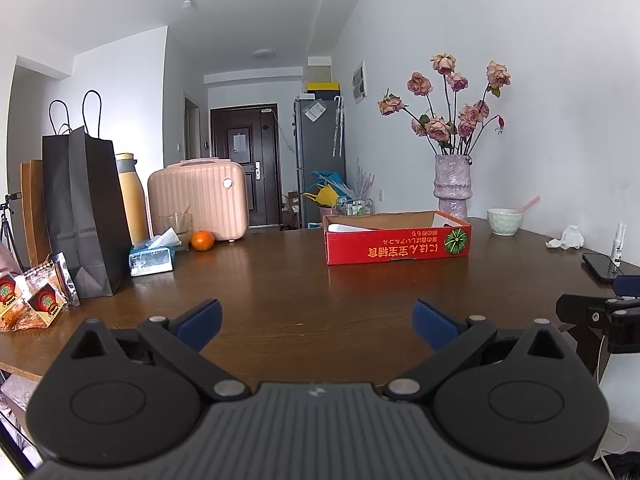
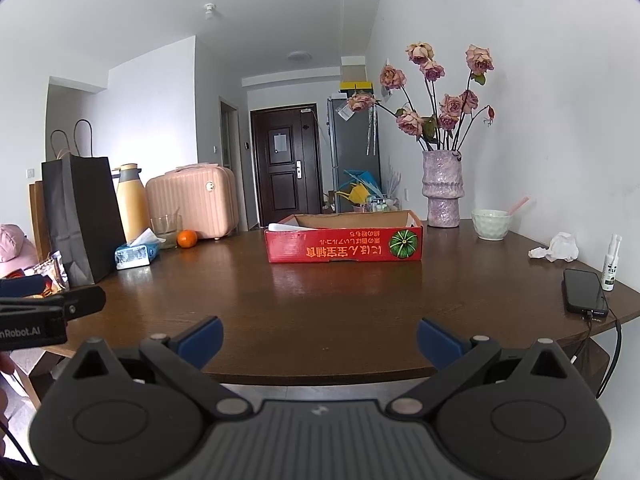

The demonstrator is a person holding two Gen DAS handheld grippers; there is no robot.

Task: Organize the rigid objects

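A shallow red cardboard box (image 1: 398,246) (image 2: 344,245) stands open on the far middle of the brown table (image 1: 280,292) (image 2: 320,300), with something white inside. My left gripper (image 1: 318,322) is open and empty over the table's near edge. My right gripper (image 2: 320,340) is open and empty at the near edge, to the right of the left one; part of it shows at the left wrist view's right edge (image 1: 600,316). An orange (image 1: 202,240) (image 2: 187,238), a glass (image 1: 176,226), a pale green bowl (image 1: 505,221) (image 2: 491,224) and a black phone (image 2: 584,290) sit around the table.
At the left stand a black paper bag (image 1: 84,208), a yellow flask (image 1: 132,196), a pink case (image 1: 198,198), a tissue pack (image 1: 152,258) and snack packets (image 1: 36,300). A vase of roses (image 1: 452,188), a crumpled tissue (image 2: 558,248) and a spray bottle (image 2: 611,262) are at the right.
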